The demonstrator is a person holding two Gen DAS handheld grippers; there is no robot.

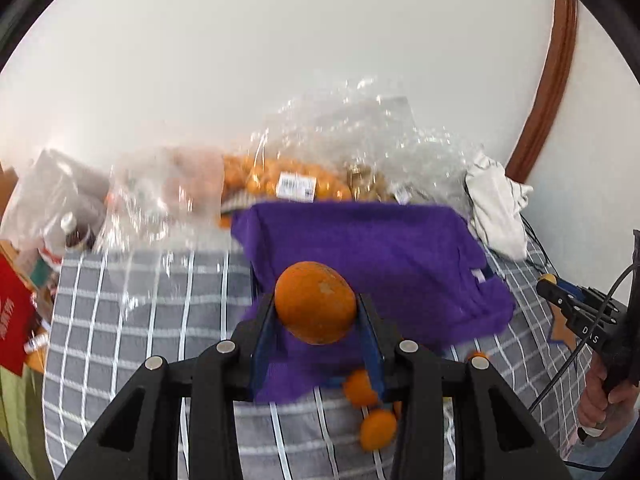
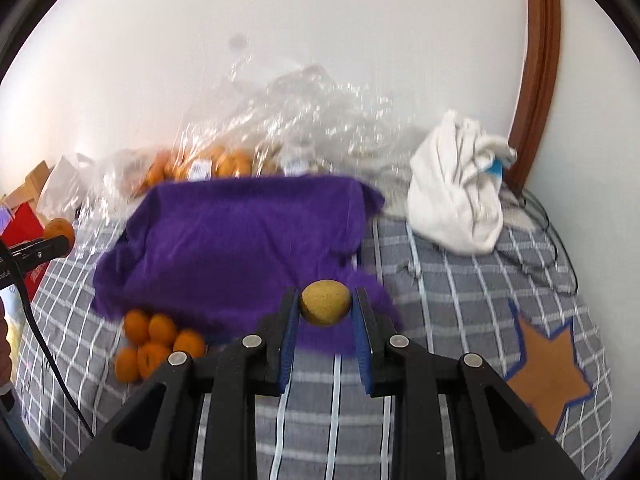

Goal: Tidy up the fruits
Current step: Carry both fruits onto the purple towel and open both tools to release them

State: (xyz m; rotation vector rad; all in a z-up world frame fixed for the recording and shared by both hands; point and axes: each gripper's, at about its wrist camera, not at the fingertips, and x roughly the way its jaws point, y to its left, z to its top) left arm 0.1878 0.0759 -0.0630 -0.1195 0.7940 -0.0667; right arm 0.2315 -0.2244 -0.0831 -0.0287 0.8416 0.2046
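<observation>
An orange (image 1: 315, 303) sits clamped in the left hand-held gripper (image 1: 316, 312) above the purple cloth (image 1: 380, 256). The right hand-held gripper (image 2: 326, 308) pinches a small yellow-brown fruit (image 2: 325, 303). Loose oranges (image 2: 154, 344) cluster at the cloth's edge on the checked bed (image 2: 460, 300).

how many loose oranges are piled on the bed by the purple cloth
5 in the pile at the purple cloth front-left edge; more could hide behind them. Another orange sits in the left gripper.
</observation>
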